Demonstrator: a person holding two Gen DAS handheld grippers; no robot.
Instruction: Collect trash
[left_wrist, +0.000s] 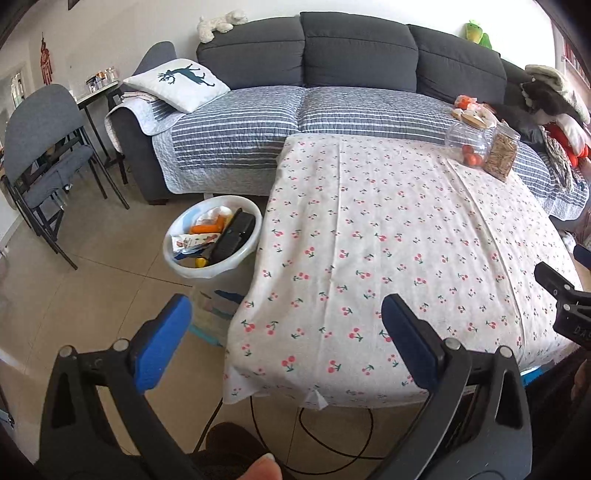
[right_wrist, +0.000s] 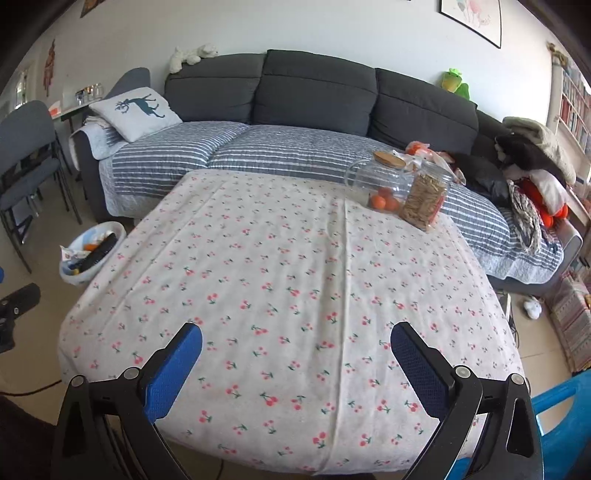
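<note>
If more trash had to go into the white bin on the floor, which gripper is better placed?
Left. The left gripper, open, hangs at the table's left edge beside the white bin; the right gripper, open, hovers mid-table.

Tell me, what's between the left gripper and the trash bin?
Mostly bare floor, plus the hanging corner of the tablecloth just beside the bin. The left wrist view shows it; the left gripper is open and holds nothing.

Cherry-print table (right_wrist: 288, 280) carries two jars (right_wrist: 406, 192) (far corner).
</note>
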